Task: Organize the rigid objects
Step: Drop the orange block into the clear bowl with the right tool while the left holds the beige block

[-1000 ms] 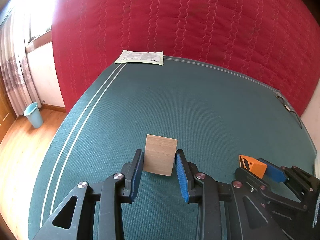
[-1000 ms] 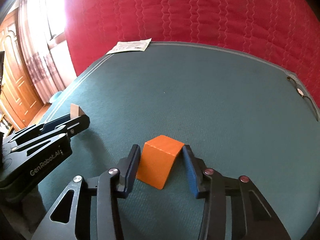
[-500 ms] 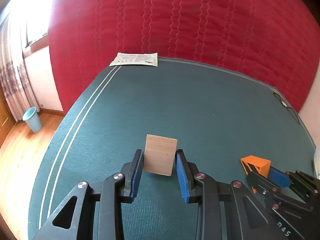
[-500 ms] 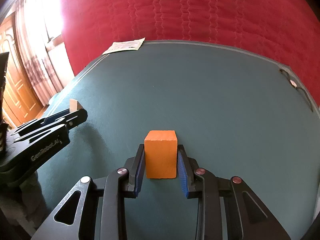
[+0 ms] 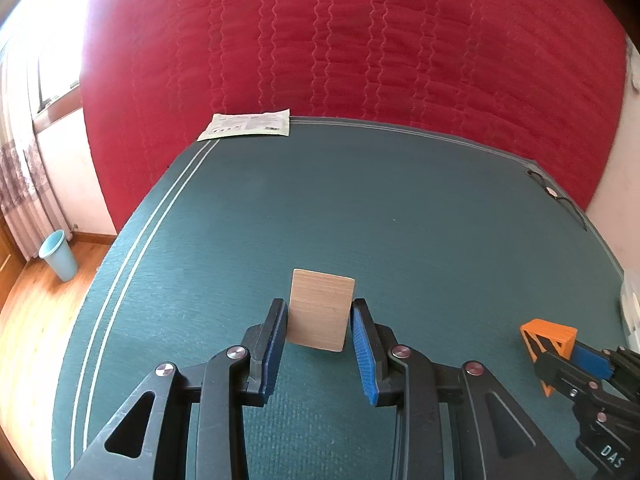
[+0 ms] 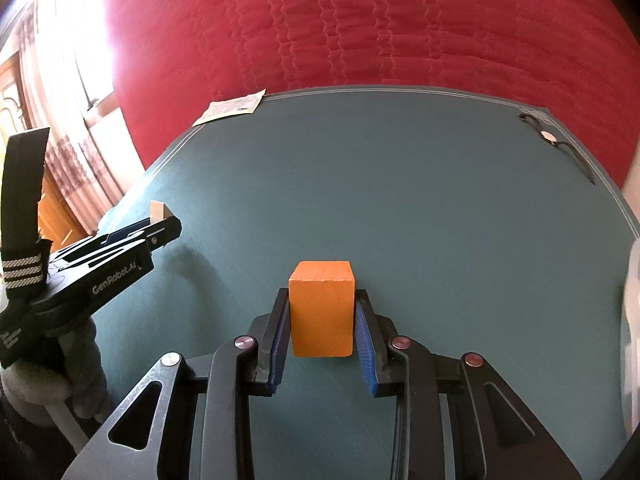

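A pale wooden block (image 5: 321,310) sits upright between the blue pads of my left gripper (image 5: 319,320), which is shut on it above the green mat (image 5: 360,208). My right gripper (image 6: 322,320) is shut on an orange block (image 6: 322,312), held upright between its pads. In the left wrist view the orange block (image 5: 548,338) and the right gripper (image 5: 576,364) show at the lower right. From the right wrist camera the left gripper (image 6: 160,230) reaches in from the left, with a corner of the wooden block (image 6: 158,212) showing above its fingers.
A printed paper sheet (image 5: 246,126) lies at the mat's far left corner. A black cable (image 5: 560,200) lies at the far right edge. A red quilted cover (image 5: 340,40) rises behind the mat. A blue bin (image 5: 58,254) stands on the wooden floor to the left.
The right gripper closed on the orange block, turned it upright and carried it to the right, away from the left gripper. The left gripper kept its hold on the wooden block.
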Motion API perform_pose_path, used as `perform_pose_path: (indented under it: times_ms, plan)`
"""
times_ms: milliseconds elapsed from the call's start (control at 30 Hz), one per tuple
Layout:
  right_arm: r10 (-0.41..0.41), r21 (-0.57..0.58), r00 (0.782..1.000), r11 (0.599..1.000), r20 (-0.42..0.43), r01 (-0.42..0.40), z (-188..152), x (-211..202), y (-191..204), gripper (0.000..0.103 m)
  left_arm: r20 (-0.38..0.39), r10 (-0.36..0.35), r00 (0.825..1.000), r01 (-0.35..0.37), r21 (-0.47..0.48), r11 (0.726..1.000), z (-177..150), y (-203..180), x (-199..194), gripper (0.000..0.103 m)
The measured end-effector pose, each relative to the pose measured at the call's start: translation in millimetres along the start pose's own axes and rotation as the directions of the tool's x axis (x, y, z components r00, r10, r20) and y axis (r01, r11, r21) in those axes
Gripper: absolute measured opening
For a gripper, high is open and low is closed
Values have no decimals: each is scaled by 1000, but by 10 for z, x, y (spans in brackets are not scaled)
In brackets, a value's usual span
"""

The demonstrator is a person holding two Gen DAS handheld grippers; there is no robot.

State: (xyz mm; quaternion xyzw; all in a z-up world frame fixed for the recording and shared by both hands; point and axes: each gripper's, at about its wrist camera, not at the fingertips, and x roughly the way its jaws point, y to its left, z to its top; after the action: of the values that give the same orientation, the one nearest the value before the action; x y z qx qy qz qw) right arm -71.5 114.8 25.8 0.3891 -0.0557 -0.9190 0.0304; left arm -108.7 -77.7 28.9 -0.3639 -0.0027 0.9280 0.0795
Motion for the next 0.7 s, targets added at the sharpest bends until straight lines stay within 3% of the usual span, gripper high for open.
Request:
perform_pose_path:
  times_ms: [700]
  plan:
    - [-82, 85, 996, 993, 43, 78, -277, -513, -497, 31, 9, -1, 1000, 0, 37, 999, -69, -167, -63, 34]
